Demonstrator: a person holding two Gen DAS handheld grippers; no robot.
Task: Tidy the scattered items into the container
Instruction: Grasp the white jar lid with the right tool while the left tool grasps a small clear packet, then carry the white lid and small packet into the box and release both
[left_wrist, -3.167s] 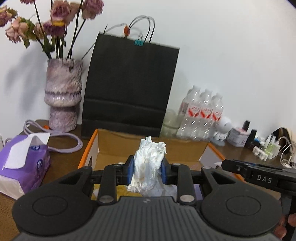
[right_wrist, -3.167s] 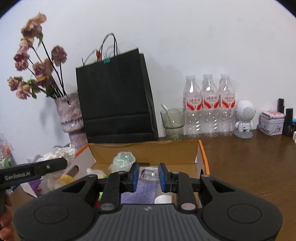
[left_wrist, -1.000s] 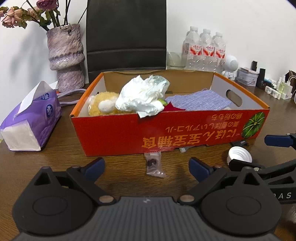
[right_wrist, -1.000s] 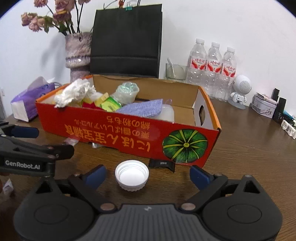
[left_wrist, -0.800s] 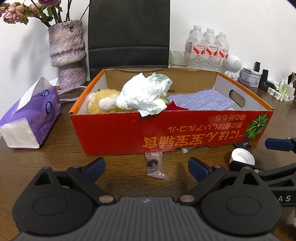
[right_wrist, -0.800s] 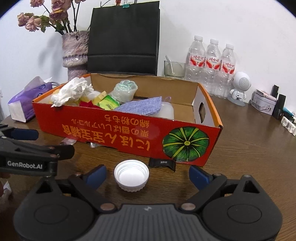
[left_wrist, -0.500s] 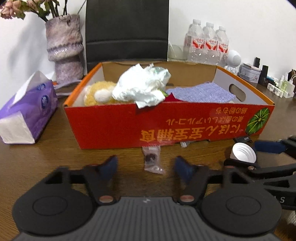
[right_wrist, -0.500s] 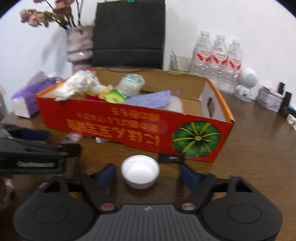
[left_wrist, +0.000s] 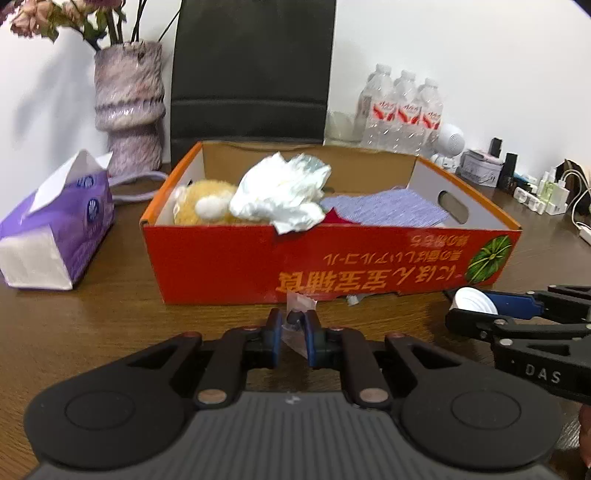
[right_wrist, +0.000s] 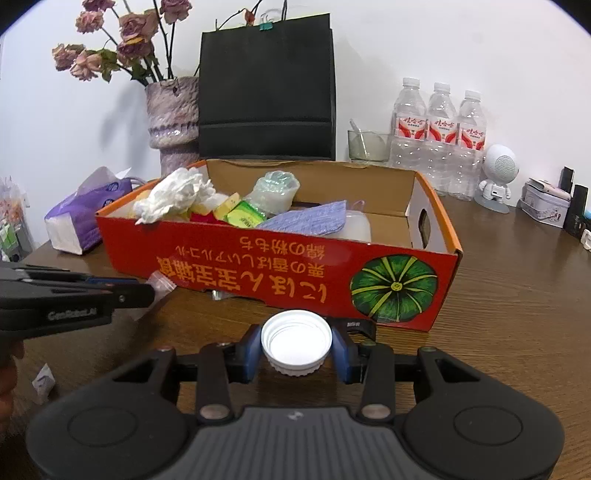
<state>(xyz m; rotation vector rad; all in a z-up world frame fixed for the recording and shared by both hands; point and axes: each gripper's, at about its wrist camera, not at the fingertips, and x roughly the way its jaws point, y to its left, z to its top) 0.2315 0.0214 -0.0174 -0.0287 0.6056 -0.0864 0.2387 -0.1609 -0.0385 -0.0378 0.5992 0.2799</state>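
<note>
Gripping a small clear plastic bag (left_wrist: 295, 325), the left hand-held gripper (left_wrist: 293, 334) has just been closing, and its blue pads now pinch the bag low over the tabletop (left_wrist: 92, 314), just in front of the red cardboard box (left_wrist: 229, 266). A dark item shows inside the bag; what it is cannot be told. The right hand-held gripper (right_wrist: 295, 350) has likewise just been closing, and its pads now press on both sides of a white bottle cap (right_wrist: 295, 341), open side up, close to the box's front wall near the printed green pumpkin.

The box stands on the tabletop, its lettering upside down to both cameras. Inside it lie a crumpled white tissue (left_wrist: 284, 192), a yellow plush toy (left_wrist: 203, 206), a lilac cloth (left_wrist: 384, 210), a green-and-yellow packet (right_wrist: 240, 214) and a clear plastic wad (right_wrist: 275, 188). A black clip (right_wrist: 356, 326) rests on the tabletop between cap and box. A purple tissue pack (left_wrist: 55, 236) sits left of the box. Behind it stand a vase (left_wrist: 127, 107), a black paper bag (right_wrist: 266, 85) and three water bottles (right_wrist: 439, 136).
</note>
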